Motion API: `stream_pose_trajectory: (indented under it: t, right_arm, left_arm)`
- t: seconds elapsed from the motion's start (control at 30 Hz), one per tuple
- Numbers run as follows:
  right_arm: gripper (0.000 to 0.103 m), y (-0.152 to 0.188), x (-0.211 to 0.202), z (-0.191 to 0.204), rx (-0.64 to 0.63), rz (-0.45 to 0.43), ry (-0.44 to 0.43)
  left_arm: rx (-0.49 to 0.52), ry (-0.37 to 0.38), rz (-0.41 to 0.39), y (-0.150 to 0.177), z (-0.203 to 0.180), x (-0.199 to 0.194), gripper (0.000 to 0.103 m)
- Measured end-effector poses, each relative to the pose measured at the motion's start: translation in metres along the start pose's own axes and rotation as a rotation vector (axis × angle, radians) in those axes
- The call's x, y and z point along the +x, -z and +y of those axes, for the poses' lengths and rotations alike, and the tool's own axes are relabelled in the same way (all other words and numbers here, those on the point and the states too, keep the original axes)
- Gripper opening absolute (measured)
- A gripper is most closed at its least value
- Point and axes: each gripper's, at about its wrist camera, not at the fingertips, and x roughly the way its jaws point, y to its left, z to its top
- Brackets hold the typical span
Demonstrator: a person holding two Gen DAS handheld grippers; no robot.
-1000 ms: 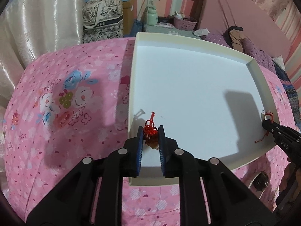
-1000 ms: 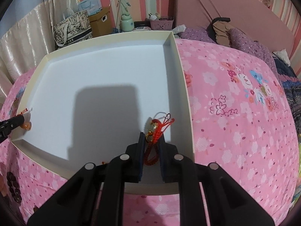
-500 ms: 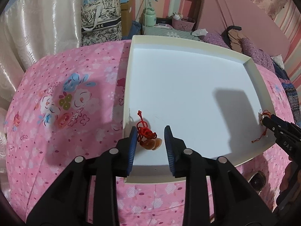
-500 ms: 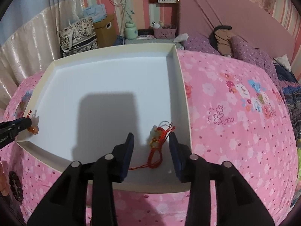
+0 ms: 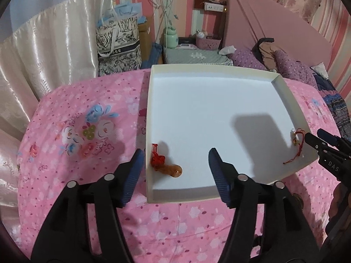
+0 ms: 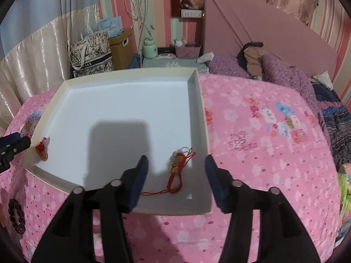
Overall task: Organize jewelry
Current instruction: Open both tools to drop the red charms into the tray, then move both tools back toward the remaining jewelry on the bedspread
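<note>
We see the left hand-held gripper [image 5: 175,171] as matte black plastic arms with round silver screw heads and ribbed dark blue pads [image 5: 135,173]. The right hand-held gripper [image 6: 175,179] matches it, and white letters "DAS" mark its side in the left wrist view.

Beyond my work I see a pink flowered bedspread [image 5: 83,135] covering the bed. A shiny cream curtain [image 5: 43,65] hangs at the left. Against the striped wall stands a black-and-white printed tote bag [image 5: 118,46], with a brown cardboard box [image 6: 120,50] just beside it. A pale green jar [image 6: 149,48] sits on a low stand, near a small pink basket [image 5: 208,43]. Purple dotted pillows [image 6: 280,74] lie by the pink headboard [image 6: 263,32]. A white power strip [image 5: 214,6] is fixed high on the wall.
</note>
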Motion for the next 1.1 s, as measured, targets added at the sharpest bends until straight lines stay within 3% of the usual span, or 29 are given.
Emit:
stream_pose_trajectory:
  t: [0.17, 0.3, 0.67, 1.1]
  right_arm:
    - [0.08, 0.008, -0.032, -0.005, 0.016, -0.057, 0.016]
    - [0.081, 0.017, -0.058, -0.011, 0.036, -0.076, 0.031]
    - [0.084, 0.059, -0.112, -0.023, 0.069, -0.074, -0.005]
    - [0.084, 0.106, -0.139, -0.007, 0.045, -0.08, -0.014]
  left_arm:
    - [0.012, -0.018, -0.063, 0.011, 0.01, -0.032, 0.087]
    - [0.013, -0.044, -0.11, 0.023, 0.02, -0.059, 0.097]
    - [-0.03, -0.03, -0.094, 0.067, 0.043, -0.105, 0.1]
    - [0.009, -0.016, -0.068, 0.116, 0.021, -0.126, 0.1]
